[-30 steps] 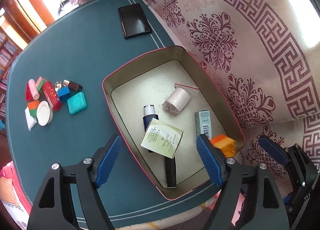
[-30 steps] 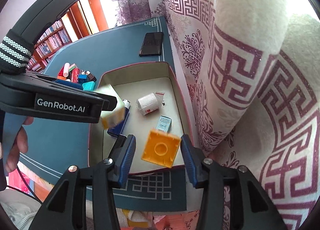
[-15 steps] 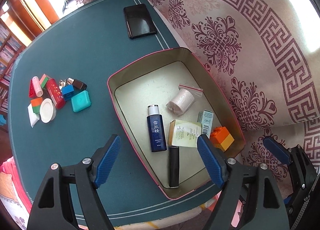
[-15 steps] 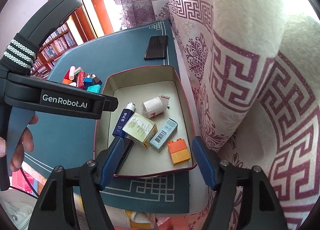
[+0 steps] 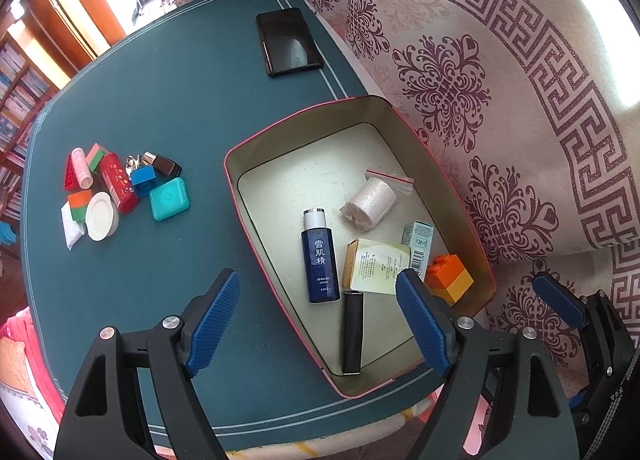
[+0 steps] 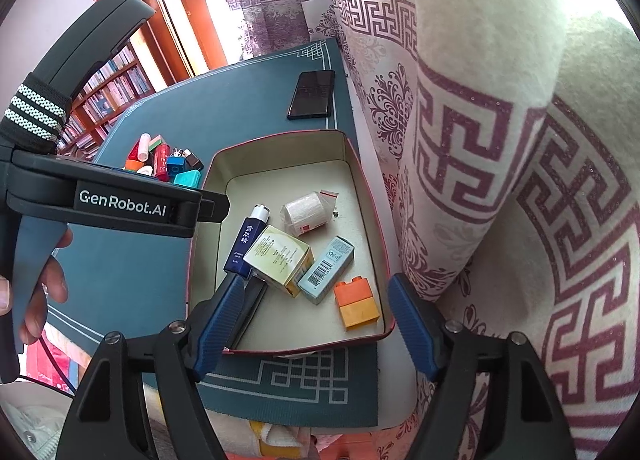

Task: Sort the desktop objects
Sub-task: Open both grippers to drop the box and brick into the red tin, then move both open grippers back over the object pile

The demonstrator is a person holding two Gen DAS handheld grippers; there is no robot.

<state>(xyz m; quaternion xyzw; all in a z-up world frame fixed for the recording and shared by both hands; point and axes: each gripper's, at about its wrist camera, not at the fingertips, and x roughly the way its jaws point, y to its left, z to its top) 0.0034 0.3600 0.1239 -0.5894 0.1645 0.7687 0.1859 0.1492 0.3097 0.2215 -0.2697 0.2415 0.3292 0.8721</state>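
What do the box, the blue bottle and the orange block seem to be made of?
Box: probably thin metal, cream inside with a rolled pink rim. Blue bottle: glossy glass or plastic; highlights show, so I cannot tell which. Orange block: matte moulded plastic with studs.

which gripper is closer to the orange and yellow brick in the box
Right. The right gripper hovers over the box's near end with the orange and yellow brick lying just beyond its opening, empty fingers. The left gripper is above the box's other side, nearer the blue bottle.
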